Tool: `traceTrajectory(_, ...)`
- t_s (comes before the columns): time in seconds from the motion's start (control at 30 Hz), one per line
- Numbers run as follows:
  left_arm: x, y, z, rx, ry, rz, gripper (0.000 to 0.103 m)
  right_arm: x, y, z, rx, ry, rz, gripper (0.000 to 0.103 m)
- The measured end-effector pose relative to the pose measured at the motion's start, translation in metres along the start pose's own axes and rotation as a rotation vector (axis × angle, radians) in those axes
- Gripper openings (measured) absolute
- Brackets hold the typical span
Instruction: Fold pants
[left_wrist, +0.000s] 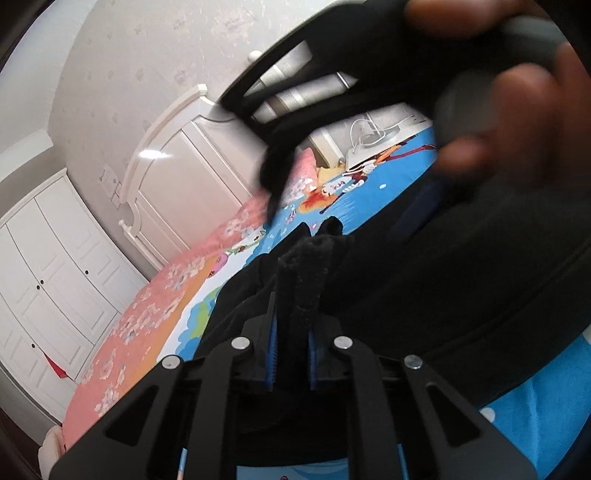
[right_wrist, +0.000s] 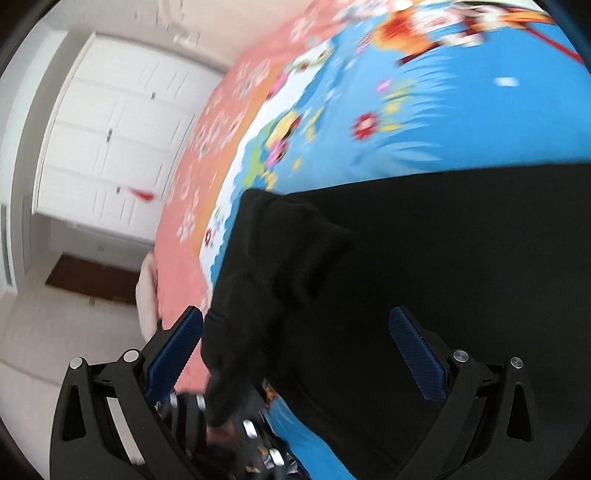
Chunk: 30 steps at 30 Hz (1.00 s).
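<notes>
The black pants (right_wrist: 406, 277) are spread over the near part of the bed, on the blue cartoon-printed sheet (right_wrist: 424, 122), so that a flat support lies under the cloth while it is folded. A bunched edge of the pants (left_wrist: 314, 266) is raised off the bed and is pinched between the blue pads of the left gripper (left_wrist: 291, 354), whose jaws are pressed nearly together on the thick fabric; this hold is judged to keep one end of the garment controlled and lifted so it can be carried over the rest. From the pinch, the cloth falls away to the right and near side in a broad dark sheet.

The right gripper (right_wrist: 306, 354) is held above the pants with its jaws spread wide and nothing between the pads; it is judged to be free for a new grasp on another edge. In the left wrist view the same right gripper (left_wrist: 280, 122) is seen blurred at the upper right, held by a hand (left_wrist: 509, 110).

Farther out, a pink flowered cover (left_wrist: 147, 314) lies along the left side of the bed, the white headboard (left_wrist: 184, 162) stands at the far end, and a white wardrobe (left_wrist: 48, 266) is set against the wall at the left.
</notes>
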<state>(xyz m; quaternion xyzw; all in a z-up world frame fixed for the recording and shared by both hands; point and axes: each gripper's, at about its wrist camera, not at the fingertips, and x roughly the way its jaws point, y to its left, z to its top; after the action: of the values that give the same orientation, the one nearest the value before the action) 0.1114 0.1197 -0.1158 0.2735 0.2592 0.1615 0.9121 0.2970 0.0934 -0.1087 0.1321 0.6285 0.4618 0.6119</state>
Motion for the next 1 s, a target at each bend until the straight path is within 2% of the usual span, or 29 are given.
traceTrajectory(0.03, -0.002, -0.001, 0.000, 0.007, -0.005, -0.001, 0.012, 0.006, 0.001, 0.004, -0.001, 0.003, 0.004, 0.093)
traceTrajectory(0.07, -0.003, -0.003, 0.001, 0.018, -0.012, -0.003, 0.012, 0.013, 0.001, 0.008, -0.005, 0.011, 0.015, 0.071)
traceTrajectory(0.1, -0.005, -0.007, 0.001, 0.036, -0.022, -0.004, 0.012, 0.015, 0.002, 0.009, -0.010, 0.018, 0.005, 0.044)
traceTrajectory(0.2, -0.013, -0.021, 0.005, 0.106, -0.059, -0.004, 0.011, -0.004, 0.001, 0.005, -0.064, -0.018, -0.030, 0.030)
traceTrajectory(0.33, -0.024, -0.044, 0.017, 0.148, -0.118, -0.031, 0.011, -0.058, -0.019, -0.011, -0.089, -0.101, -0.087, 0.027)
traceTrajectory(0.43, -0.031, -0.075, 0.032, 0.193, -0.168, -0.076, 0.011, -0.079, -0.042, -0.022, -0.070, -0.123, -0.154, 0.027)
traceTrajectory(0.53, -0.035, -0.103, 0.042, 0.225, -0.194, -0.128, 0.011, -0.094, -0.063, -0.029, -0.044, -0.142, -0.159, 0.027)
traceTrajectory(0.7, -0.033, -0.126, 0.047, 0.261, -0.188, -0.164, 0.011, -0.094, -0.090, -0.035, -0.019, -0.153, -0.168, 0.027)
traceTrajectory(0.83, -0.030, -0.127, 0.045, 0.240, -0.156, -0.216, 0.012, -0.092, -0.106, -0.044, -0.023, -0.178, -0.167, 0.025)
traceTrajectory(0.97, -0.025, -0.107, 0.050, 0.129, -0.110, -0.340, 0.035, -0.092, -0.098, -0.049, -0.095, -0.212, -0.254, 0.020)
traceTrajectory(1.0, -0.028, -0.099, 0.051, 0.089, -0.104, -0.372, 0.036, -0.093, -0.095, -0.050, -0.102, -0.220, -0.281, 0.021)
